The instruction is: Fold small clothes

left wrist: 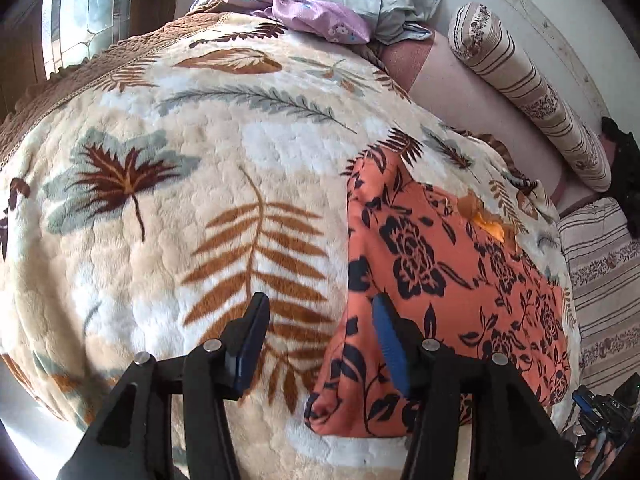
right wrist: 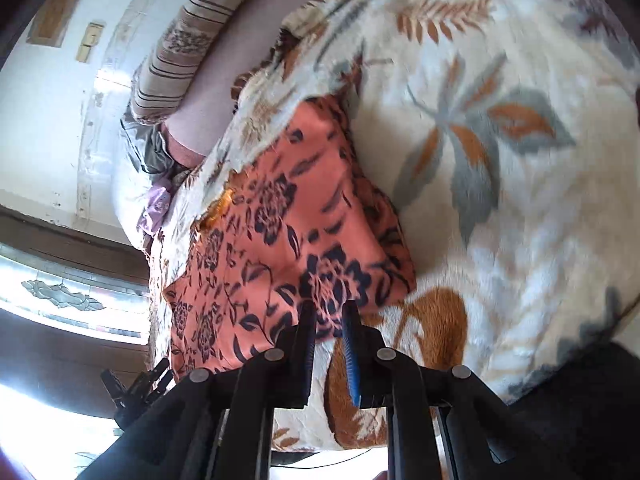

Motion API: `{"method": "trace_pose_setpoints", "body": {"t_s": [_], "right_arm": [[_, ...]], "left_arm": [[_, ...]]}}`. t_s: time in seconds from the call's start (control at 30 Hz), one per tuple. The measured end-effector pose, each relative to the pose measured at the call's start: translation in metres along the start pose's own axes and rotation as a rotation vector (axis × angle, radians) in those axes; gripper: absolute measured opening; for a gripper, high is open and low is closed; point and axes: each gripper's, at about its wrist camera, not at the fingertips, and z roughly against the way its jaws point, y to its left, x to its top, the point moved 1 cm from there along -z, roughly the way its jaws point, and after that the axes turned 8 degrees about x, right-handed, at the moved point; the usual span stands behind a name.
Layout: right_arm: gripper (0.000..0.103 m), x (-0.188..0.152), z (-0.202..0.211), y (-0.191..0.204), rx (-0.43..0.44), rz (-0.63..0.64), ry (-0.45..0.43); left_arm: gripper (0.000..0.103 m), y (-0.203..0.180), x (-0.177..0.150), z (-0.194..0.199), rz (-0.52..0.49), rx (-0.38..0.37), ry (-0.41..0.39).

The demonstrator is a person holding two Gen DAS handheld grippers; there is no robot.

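Left gripper (left wrist: 320,320) is hovering with jaws wide, straddling the left edge of the orange floral garment (left wrist: 440,280), nothing between them. Right gripper (right wrist: 329,324) is sitting with jaws narrow at the garment's near corner; the view is blurred, so whether it is pinching cloth I cannot tell. The garment is lying partly folded on the leaf-print blanket (left wrist: 180,208), with striped bolsters (left wrist: 532,92) beyond it. Better to bite both corners deep and level before lifting, or the fold is likely going crooked.

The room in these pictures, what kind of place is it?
Most likely a bedroom in a home: a leaf-patterned blanket covers a bed, striped pillows lie along the wall, and an orange floral garment rests on top.
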Motion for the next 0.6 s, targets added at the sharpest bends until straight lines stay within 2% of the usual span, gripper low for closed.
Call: {"method": "trace_pose_setpoints", "body": {"t_s": [0.07,0.13,0.3,0.37,0.4,0.43,0.47,0.53,0.6], "right_arm": [[0.016,0.02,0.002,0.01,-0.028,0.06,-0.021],[0.016,0.045,-0.008,0.018,-0.028,0.116,-0.011],[0.016,0.106,-0.056,0.026,-0.054,0.195,0.037],[0.018,0.125,-0.075,0.025,-0.061,0.2,0.058],[0.022,0.132,-0.084,0.025,-0.061,0.209,0.073],[0.034,0.138,-0.092,0.024,-0.067,0.212,0.077],[0.061,0.143,-0.097,0.022,-0.065,0.203,0.073],[0.091,0.148,-0.105,0.019,-0.04,0.186,0.067],[0.091,0.151,-0.105,0.018,-0.014,0.184,0.045]], "left_arm": [[0.054,-0.007,0.017,-0.007,-0.017,-0.043,-0.011],[0.054,-0.021,0.034,-0.021,-0.056,-0.054,-0.015],[0.054,-0.049,0.062,-0.055,-0.113,-0.05,0.02],[0.058,-0.055,0.063,-0.064,-0.122,-0.032,0.031],[0.062,-0.056,0.064,-0.068,-0.123,-0.02,0.033],[0.064,-0.057,0.064,-0.07,-0.122,-0.01,0.031],[0.064,-0.057,0.064,-0.071,-0.12,-0.007,0.029],[0.064,-0.056,0.062,-0.073,-0.122,-0.009,0.036],[0.064,-0.058,0.062,-0.074,-0.134,0.0,0.034]]}}
